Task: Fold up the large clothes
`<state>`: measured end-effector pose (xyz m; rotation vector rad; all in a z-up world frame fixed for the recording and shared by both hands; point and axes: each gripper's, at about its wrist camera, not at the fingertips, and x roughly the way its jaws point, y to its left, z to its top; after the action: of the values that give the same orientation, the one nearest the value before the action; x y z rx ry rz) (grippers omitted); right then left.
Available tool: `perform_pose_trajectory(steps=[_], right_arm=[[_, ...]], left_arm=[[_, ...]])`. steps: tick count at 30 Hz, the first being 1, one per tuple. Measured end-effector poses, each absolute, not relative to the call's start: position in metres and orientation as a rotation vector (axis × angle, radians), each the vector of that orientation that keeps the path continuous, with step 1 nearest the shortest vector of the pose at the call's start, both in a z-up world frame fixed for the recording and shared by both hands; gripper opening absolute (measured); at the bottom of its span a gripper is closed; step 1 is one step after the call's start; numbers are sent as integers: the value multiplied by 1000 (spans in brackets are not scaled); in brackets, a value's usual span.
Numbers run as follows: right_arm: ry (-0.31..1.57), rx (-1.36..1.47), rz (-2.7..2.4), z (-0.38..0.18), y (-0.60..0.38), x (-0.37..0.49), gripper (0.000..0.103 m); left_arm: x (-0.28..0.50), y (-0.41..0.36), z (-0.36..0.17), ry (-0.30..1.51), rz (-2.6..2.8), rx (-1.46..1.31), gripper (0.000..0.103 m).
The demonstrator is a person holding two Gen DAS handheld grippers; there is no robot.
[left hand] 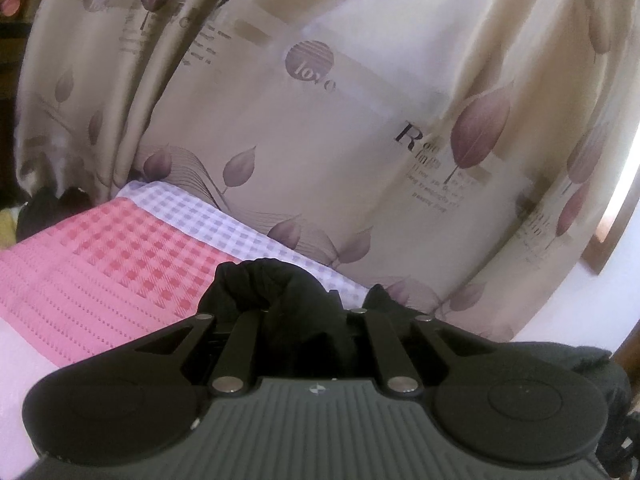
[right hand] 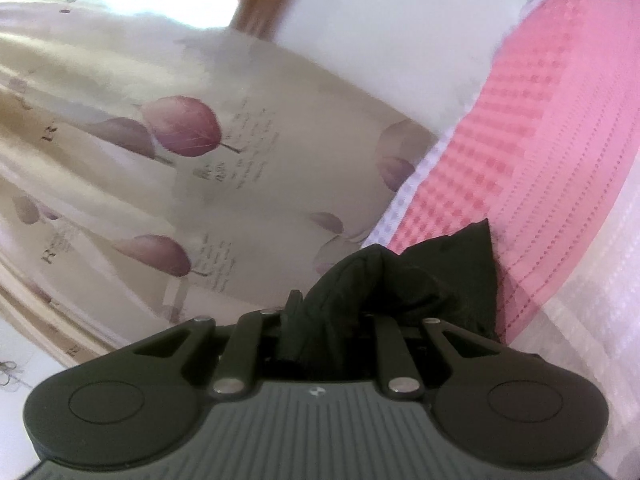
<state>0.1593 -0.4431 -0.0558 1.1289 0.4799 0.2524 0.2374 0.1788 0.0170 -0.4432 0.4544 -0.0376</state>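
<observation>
Left gripper [left hand: 280,312] and right gripper [right hand: 340,308] each clenched on a bunched edge of the black garment [right hand: 404,280], held up above the bed w/ pink checked bedsheet [left hand: 120,256], patterned curtain [left hand: 320,128] behind. To do the step well, judged: keep both grips firm, edges level and taut, and lower the cloth evenly onto the bed so no wrinkles get trapped.

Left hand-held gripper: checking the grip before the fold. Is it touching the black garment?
Touching. The left wrist view shows the black garment bunched between the left hand-held gripper jaws, pinched.
</observation>
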Motion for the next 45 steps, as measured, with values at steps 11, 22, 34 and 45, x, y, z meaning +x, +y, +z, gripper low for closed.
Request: perform_pose_trajectory(steps=[11, 22, 34, 45], right_arm=[[517, 1122, 181, -79, -439, 187, 17], [551, 1127, 150, -95, -438, 199, 18], [387, 1203, 148, -87, -448, 190, 95], [442, 462, 373, -4, -322, 204, 37]], left_arm=[[260, 170, -2, 465, -7, -385, 20], [272, 166, -12, 469, -21, -367, 38], [261, 154, 3, 326, -15, -328, 103], [270, 81, 15, 407, -275, -274, 29]])
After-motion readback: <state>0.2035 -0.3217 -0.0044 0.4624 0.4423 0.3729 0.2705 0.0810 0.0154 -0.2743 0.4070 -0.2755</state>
